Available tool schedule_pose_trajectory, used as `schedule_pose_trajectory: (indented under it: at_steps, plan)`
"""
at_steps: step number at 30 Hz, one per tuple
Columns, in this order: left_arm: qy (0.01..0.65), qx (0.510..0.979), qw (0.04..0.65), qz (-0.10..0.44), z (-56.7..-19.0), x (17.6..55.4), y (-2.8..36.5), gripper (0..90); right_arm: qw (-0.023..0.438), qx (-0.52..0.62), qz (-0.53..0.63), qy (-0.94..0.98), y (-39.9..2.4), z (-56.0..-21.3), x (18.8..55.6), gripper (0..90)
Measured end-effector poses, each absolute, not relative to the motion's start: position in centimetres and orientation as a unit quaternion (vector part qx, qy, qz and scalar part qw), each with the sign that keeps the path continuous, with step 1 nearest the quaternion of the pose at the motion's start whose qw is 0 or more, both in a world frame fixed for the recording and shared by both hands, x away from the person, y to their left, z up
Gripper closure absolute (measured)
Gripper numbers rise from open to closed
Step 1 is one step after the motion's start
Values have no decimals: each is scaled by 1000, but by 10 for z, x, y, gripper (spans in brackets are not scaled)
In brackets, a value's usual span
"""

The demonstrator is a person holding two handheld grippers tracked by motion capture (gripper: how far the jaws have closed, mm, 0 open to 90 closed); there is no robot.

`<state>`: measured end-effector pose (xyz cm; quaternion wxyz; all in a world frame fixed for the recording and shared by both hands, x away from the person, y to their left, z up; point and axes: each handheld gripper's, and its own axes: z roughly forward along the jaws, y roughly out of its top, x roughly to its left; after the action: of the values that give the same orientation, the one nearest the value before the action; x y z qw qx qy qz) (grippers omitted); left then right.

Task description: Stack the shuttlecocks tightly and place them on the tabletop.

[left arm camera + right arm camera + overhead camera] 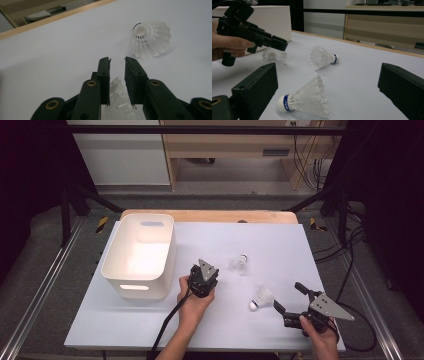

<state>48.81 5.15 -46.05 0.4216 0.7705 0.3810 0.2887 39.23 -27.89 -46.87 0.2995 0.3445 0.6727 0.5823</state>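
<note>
Left gripper (117, 61) points down at centre frame, jaws narrowly apart straddling a shuttlecock (117, 96) on the worktop (280, 245); whether they pinch it, can't tell. Right gripper (286, 297), lower right, jaws wide apart, second shuttlecock (305, 98) lying sideways between them, cork lower left.

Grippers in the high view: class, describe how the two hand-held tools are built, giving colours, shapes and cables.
Both are black two-jaw tools. The left gripper and right gripper each carry a grey three-cornered plate on top. A black cable trails from the left one toward the bottom edge. The jaws are flat, blocky bars with brass-coloured rivets. The forearms are bare, no sleeves.
</note>
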Motion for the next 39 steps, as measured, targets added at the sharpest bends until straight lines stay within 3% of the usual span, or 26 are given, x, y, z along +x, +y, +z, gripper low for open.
schedule_pose_trajectory:
  at_steps: [13,22,27,39]
  plan:
    - [362,737,488,297,-441,461,71,347,298,349,571,681,-275,-470,393,30]
    - [356,740,500,274,-443,443,87,188,298,356,555,690,-271,-471,395,34]
    - [353,739,512,259,-447,431,94,127,299,361,553,689,-271,-471,393,40]
    - [347,727,533,259,-457,401,115,112,297,380,536,693,-267,-473,392,48]
